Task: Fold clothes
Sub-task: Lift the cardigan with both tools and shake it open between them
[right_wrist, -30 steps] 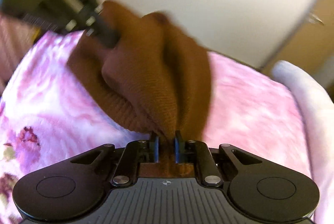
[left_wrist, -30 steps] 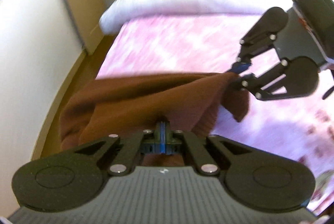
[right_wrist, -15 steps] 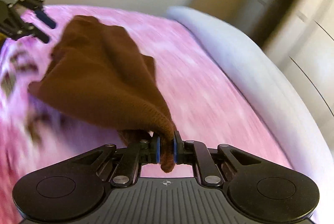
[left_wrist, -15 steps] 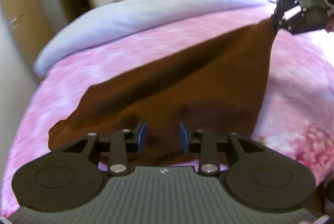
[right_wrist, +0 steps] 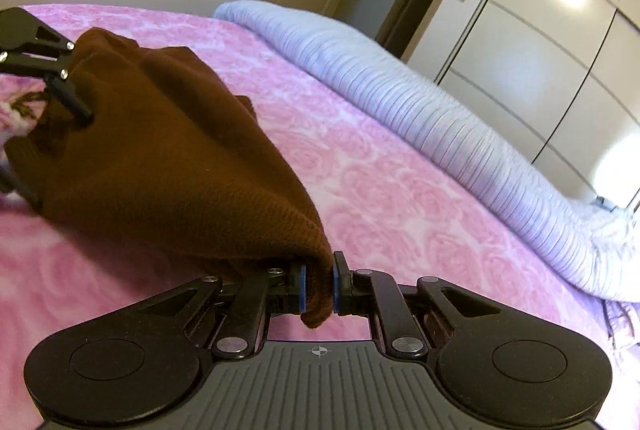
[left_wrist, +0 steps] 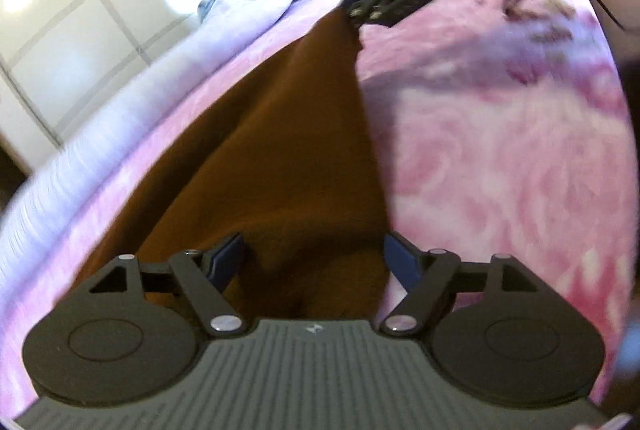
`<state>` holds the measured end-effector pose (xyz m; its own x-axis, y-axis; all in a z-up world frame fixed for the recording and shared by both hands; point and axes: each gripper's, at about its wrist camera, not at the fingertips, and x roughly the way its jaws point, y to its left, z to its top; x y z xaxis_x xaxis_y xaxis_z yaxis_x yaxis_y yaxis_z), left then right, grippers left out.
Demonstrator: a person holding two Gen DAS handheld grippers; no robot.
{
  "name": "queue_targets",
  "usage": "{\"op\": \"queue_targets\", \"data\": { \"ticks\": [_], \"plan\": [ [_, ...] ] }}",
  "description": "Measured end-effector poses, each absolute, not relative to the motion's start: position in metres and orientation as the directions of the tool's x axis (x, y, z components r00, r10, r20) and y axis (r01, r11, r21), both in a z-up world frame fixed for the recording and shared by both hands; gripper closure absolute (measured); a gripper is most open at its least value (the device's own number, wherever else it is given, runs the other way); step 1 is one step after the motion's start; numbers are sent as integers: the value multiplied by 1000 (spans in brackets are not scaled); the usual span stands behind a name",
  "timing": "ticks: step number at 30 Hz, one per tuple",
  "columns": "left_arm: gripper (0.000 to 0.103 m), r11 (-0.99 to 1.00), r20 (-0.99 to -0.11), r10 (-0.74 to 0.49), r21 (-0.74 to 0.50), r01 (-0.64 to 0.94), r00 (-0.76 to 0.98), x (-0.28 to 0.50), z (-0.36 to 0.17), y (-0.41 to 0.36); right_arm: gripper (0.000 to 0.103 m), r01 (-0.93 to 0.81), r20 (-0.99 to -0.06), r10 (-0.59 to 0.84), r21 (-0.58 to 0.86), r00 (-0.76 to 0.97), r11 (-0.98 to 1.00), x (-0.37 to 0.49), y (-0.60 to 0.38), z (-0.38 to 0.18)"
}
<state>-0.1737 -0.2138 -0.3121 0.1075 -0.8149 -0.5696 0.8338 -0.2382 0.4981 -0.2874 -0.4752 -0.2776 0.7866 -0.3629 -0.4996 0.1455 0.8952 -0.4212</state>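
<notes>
Pink floral bedspread [right_wrist: 380,157], left gripper [left_wrist: 316,258] spread wide, right gripper [right_wrist: 318,288] pinching brown sweater [right_wrist: 168,149].

Garment [right_wrist: 168,157] lies on bed [right_wrist: 380,189], duvet [right_wrist: 440,117] behind.

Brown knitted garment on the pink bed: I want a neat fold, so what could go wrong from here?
1. The left gripper is open with the brown knitted garment loose between its fingers, so that end may sag and crease.
2. The right gripper pinches only a small corner, which could slip out.
</notes>
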Motion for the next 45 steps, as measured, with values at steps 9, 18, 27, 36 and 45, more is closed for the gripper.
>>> {"op": "queue_targets", "data": {
  "ticks": [9, 18, 27, 36, 45],
  "plan": [
    [94, -182, -523, -851, 383, 906, 50, -194, -280, -221, 93, 212, -519, -430, -427, 739, 879, -308, -485, -297],
    [94, -169, -370, -928, 317, 933, -42, -235, -216, -138, 93, 382, -494, -554, -410, 670, 828, -385, -424, -258],
    [94, -18, -192, -980, 356, 934, 55, -201, -122, -86, 92, 350, -420, -520, -418, 744, 838, -429, -330, -205],
    [94, 67, 60, -997, 371, 926, 48, -207, 9, -31, 92, 378, -152, -506, -493, 849, 783, -459, -290, -88],
    [92, 26, -2, -1000, 145, 989, 27, -145, 47, -92, 92, 410, 30, -475, -555, 879, 724, -467, -281, -3]
  ]
}}
